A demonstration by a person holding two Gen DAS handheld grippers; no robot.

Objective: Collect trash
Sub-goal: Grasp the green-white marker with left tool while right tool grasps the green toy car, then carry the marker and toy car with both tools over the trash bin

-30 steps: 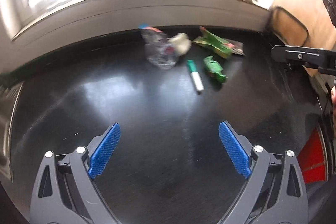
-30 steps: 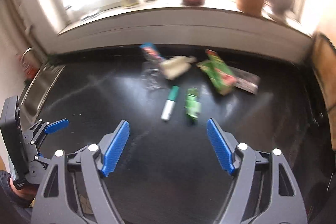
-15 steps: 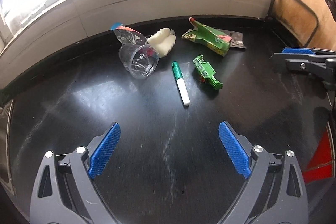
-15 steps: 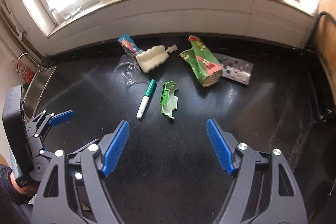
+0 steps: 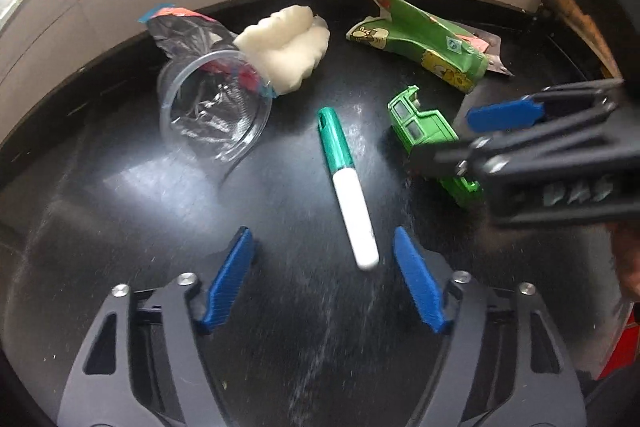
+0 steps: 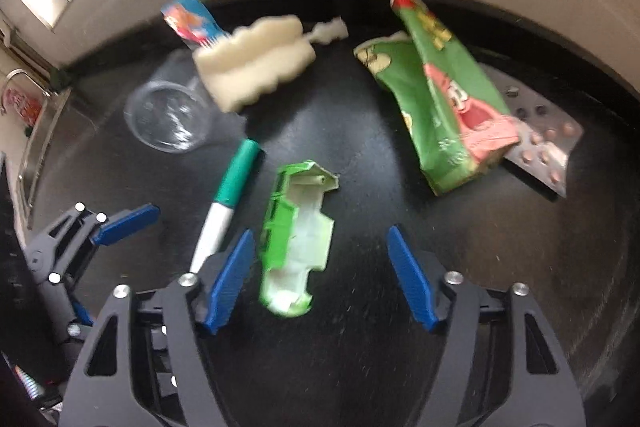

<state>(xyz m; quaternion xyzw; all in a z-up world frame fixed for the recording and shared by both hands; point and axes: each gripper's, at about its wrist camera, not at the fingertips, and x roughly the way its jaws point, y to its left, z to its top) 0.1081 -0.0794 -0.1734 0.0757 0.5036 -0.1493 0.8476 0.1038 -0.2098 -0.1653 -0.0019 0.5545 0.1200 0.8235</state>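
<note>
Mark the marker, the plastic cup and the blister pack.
marker (image 5: 347,187), left wrist view, white barrel.
plastic cup (image 5: 212,115), left wrist view, clear wall.
blister pack (image 6: 548,151), right wrist view, foil face.

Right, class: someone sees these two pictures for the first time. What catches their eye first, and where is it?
Bright litter on the black counter: a green-capped marker lying just ahead of the open left tool, and a green toy car shell, hollow side up, between the fingers of the open right tool. Behind them lie a clear plastic cup and a crumpled green snack bag.
</note>
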